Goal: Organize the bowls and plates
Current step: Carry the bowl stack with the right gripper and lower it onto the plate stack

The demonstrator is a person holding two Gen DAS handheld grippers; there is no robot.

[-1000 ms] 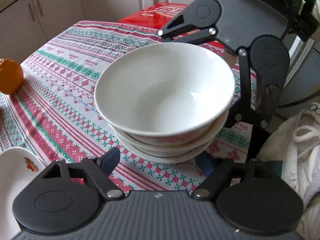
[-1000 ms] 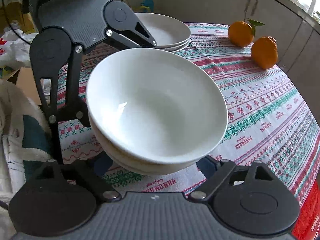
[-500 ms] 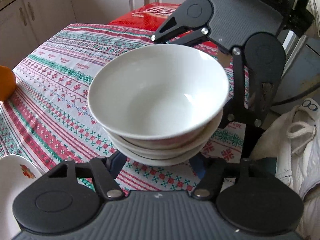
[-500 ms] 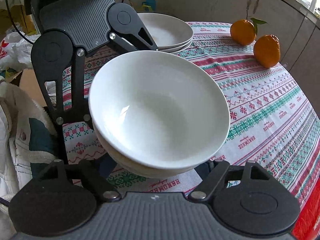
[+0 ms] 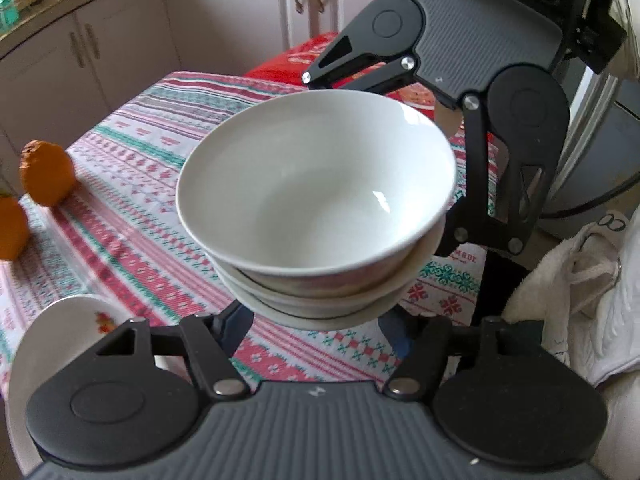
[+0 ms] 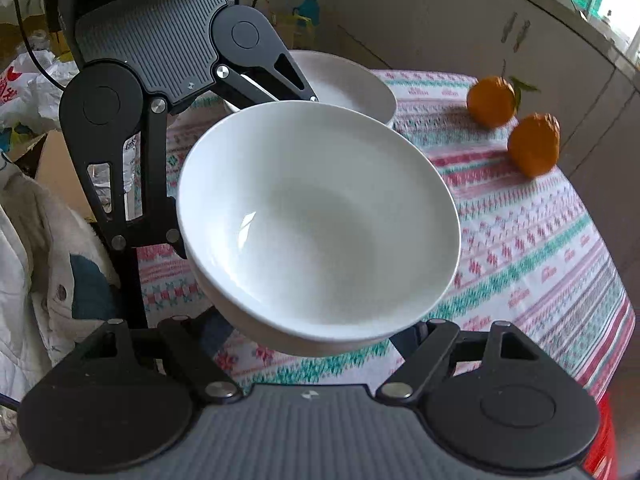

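Observation:
A stack of white bowls [image 5: 316, 196] hangs in the air above the patterned tablecloth [image 5: 132, 184], held from opposite sides by both grippers. My left gripper [image 5: 316, 332] grips the stack's near underside, its fingertips hidden under the bowls. My right gripper [image 6: 308, 340] grips the other side of the stack [image 6: 320, 224], fingertips also hidden. Each gripper shows across the stack in the other's view. A second stack of white plates [image 6: 352, 84] sits on the table behind. A white plate with a flower print [image 5: 52, 340] lies at the table's near left edge.
Two oranges [image 6: 512, 124] lie on the tablecloth [image 6: 540, 248] near the cabinets [image 5: 120, 44]. A red container [image 5: 304, 56] stands past the table's far end. White cloth [image 5: 580, 280] and bags [image 6: 28, 80] lie off the table's side.
Both grippers have lifted the bowl stack off the table, and it now hangs higher above the cloth. The views have tilted up toward the cabinets.

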